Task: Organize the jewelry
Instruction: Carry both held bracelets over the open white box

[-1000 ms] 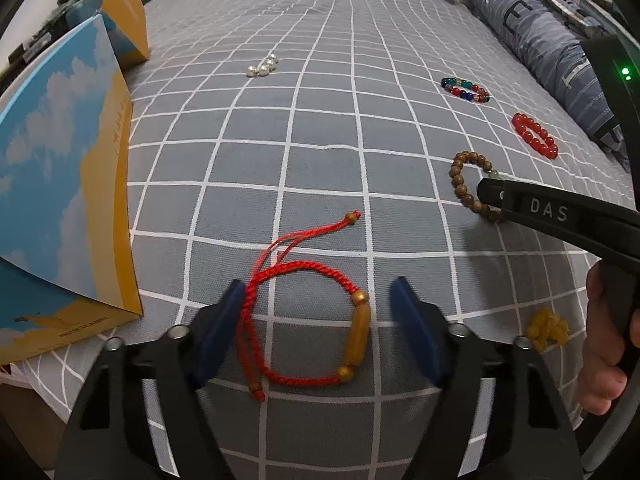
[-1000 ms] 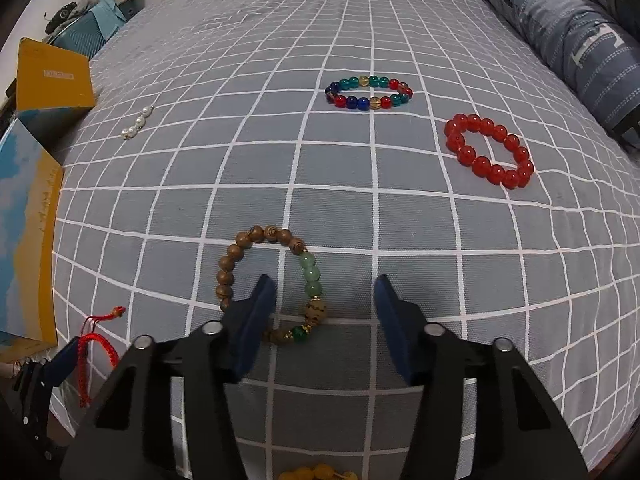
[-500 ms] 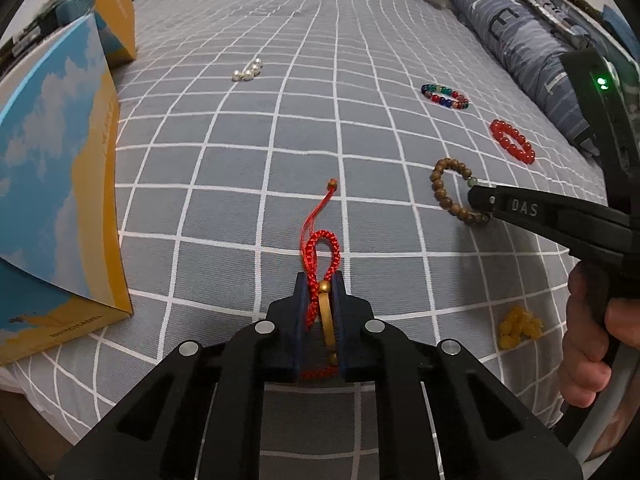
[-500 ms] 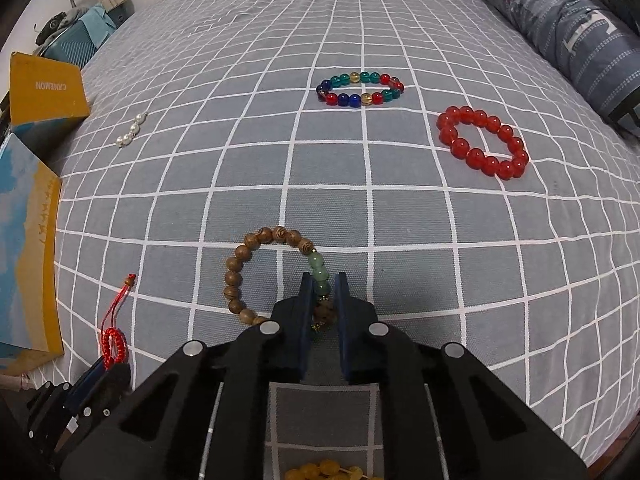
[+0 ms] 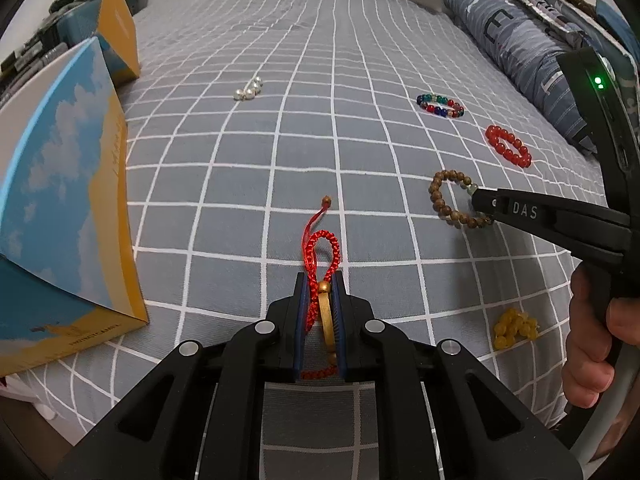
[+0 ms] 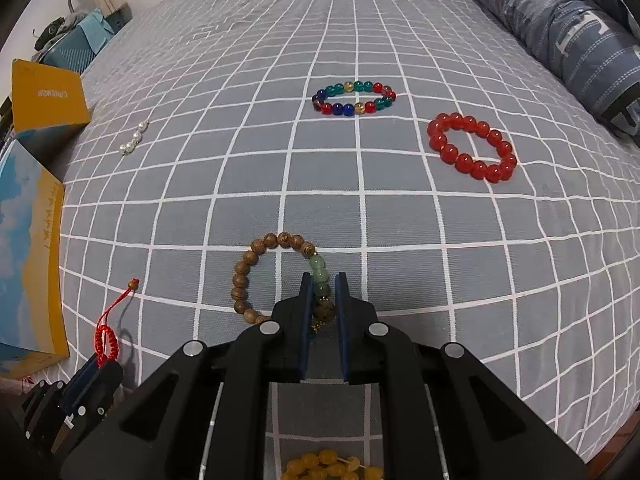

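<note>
Jewelry scattered over grey white-checked bedspread (image 6: 400, 220), landmark for all below; no sorting visible yet, so probably early in task. Blue-and-yellow cardboard box (image 5: 60, 220) at bedspread's left edge. Round red bead bracelet (image 6: 472, 148) and multicoloured glass bead bracelet (image 6: 354, 98) toward far right, both untouched. Brown wooden bead bracelet with green stones (image 6: 276, 276) near front, green section clamped in right tongs (image 6: 321, 296), closed on it. Red braided cord bracelet with amber tube bead (image 5: 322, 264) front centre, pinched upright in left tongs (image 5: 321, 308), likewise closed. Short white pearl strand (image 5: 248, 90) far left; yellow bead cluster (image 5: 514, 326) at front right edge. Both tongs low, levelled along bedspread, bracelets not yet lifted clear.
</note>
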A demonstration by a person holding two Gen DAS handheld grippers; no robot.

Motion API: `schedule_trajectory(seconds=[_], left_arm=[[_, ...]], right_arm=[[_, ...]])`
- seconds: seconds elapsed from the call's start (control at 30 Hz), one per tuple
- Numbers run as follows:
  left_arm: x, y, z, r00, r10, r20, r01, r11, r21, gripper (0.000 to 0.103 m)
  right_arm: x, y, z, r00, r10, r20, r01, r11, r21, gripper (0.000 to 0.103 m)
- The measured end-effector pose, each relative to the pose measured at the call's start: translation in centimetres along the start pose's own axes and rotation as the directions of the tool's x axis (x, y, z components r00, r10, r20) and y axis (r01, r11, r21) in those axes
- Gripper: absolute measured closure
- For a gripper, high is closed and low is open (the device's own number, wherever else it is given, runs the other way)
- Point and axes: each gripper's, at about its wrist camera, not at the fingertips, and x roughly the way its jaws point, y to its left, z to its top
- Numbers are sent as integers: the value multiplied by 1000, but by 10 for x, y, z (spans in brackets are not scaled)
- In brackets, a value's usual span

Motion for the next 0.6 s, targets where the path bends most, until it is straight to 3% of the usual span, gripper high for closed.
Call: schedule_trajectory(seconds=[0.6], left_arm=[[-22, 1, 13, 999, -23, 47, 22, 1000, 19, 92]], right_arm=[[-37, -3, 2, 996, 37, 87, -38, 999, 12, 93]])
